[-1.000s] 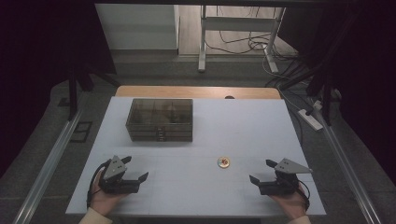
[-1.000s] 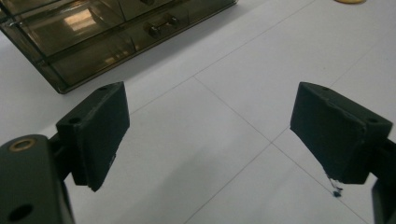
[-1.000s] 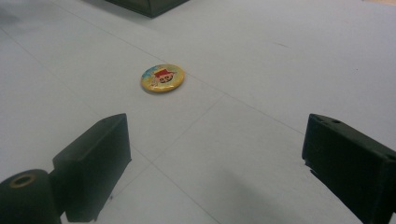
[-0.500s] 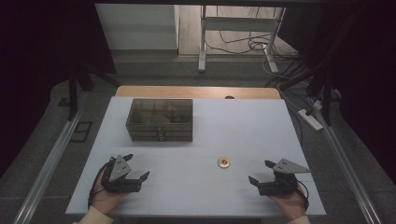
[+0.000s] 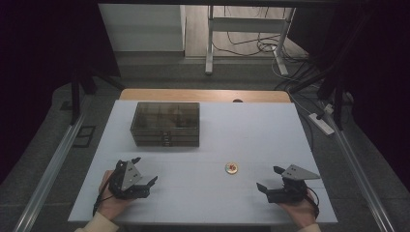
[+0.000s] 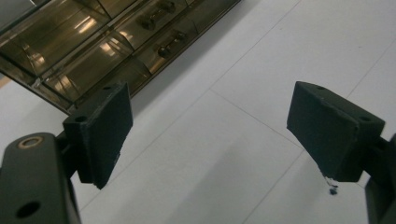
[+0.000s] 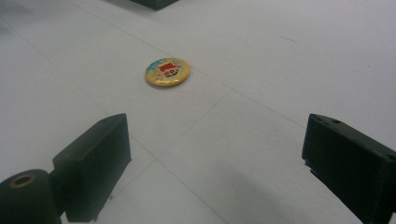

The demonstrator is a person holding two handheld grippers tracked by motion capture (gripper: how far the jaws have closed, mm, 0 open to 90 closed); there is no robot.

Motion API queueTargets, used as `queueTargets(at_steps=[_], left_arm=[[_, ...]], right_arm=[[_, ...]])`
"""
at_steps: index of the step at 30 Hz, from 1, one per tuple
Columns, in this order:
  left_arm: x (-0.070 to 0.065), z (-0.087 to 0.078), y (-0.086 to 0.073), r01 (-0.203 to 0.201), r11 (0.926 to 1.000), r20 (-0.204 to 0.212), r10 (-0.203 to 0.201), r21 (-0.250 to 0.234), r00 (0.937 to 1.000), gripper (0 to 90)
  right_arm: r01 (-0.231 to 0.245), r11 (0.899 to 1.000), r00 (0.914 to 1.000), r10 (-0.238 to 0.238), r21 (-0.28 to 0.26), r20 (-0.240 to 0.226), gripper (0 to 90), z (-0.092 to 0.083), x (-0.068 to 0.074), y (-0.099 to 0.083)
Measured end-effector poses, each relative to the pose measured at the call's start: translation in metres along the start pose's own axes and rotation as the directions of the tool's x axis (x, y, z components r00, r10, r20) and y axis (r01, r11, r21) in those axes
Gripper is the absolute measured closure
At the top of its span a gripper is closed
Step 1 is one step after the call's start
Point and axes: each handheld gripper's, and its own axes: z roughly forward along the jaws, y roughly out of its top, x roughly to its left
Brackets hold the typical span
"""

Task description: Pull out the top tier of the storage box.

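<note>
My right gripper [image 5: 270,179] rests on the table [image 5: 251,130], jaws wide and empty, the badge [image 5: 231,168] lying flat just ahead. My left gripper [image 5: 143,171], jaws also wide, faces the tinted box [image 5: 166,123].

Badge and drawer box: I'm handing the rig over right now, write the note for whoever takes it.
Left gripper: open, empty, low over the table, pointing toward the smoked drawer box.
Right gripper: open, empty, aimed at the round yellow badge.
Badge lies flat on the table, apart from both grippers, to the right of the box and nearer the person.
Box appears closed.
Done: nothing picked up yet.
Left: probably grasp the badge with the right gripper; the box may be where it goes.
</note>
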Motion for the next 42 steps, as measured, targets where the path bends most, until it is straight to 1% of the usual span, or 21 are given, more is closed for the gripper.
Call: queueTargets(at_steps=[1,2,6,12,21,25,30,33,38,40,42], left_arm=[[-0.0006,0.0013,0.0017,-0.013,0.9999,-0.005,0.013,-0.001,0.9999,15.1],[-0.0006,0.0013,0.0017,-0.013,0.9999,-0.005,0.013,-0.001,0.9999,15.2],[-0.0019,0.0048,0.0043,-0.037,0.9993,-0.014,0.037,-0.003,0.9992,15.5],[-0.0021,0.0076,0.006,-0.052,0.9987,-0.015,0.052,-0.002,0.9985,15.7],[-0.0031,0.0086,0.0059,-0.08,0.9967,-0.038,0.08,0.009,0.996,16.6],[-0.0039,0.0091,0.0065,-0.101,0.9947,-0.052,0.102,0.017,0.9934,16.9],[-0.0053,0.0086,0.0079,-0.136,0.9903,-0.079,0.138,0.03,0.9873,17.5],[-0.0055,0.0082,0.0084,-0.138,0.99,-0.084,0.14,0.032,0.9866,17.6],[-0.0068,0.007,0.0094,-0.155,0.9874,-0.096,0.158,0.031,0.9828,17.7],[-0.0076,0.0083,0.0097,-0.165,0.9857,-0.098,0.168,0.037,0.981,17.7],[-0.008,0.0098,0.0103,-0.18,0.9828,-0.107,0.183,0.043,0.9773,17.8]], right_arm=[[-0.001,1.0,1.0,0.001,0.002,0.0,7.7,0.0005,-0.0001,-0.0003],[-0.003,1.0,1.0,0.003,0.005,-0.002,7.7,0.0009,-0.0001,-0.0006],[0.0,1.0,1.0,0.0,0.009,-0.002,7.7,0.0015,0.0004,-0.0007],[0.01,1.0,0.9999,-0.01,0.012,0.009,7.7,0.0005,0.0014,-0.0004],[0.011,1.0,0.9999,-0.011,0.013,0.013,7.7,0.0003,0.0013,-0.0005],[0.012,1.0,0.9998,-0.012,0.009,0.015,7.7,-0.0005,0.002,-0.0006],[0.009,1.0,0.9998,-0.009,0.011,0.015,7.7,-0.0006,0.0013,-0.0012],[0.009,1.0,0.9998,-0.009,0.009,0.016,7.7,-0.0005,0.0016,-0.0009],[0.01,1.0,0.9998,-0.011,0.016,0.016,7.7,0.0009,0.0023,-0.0008],[0.01,1.0,0.9998,-0.011,0.017,0.016,7.7,0.0014,0.0024,-0.0008],[0.01,1.0,0.9998,-0.011,0.016,0.016,7.7,0.0018,0.0024,-0.0009]])
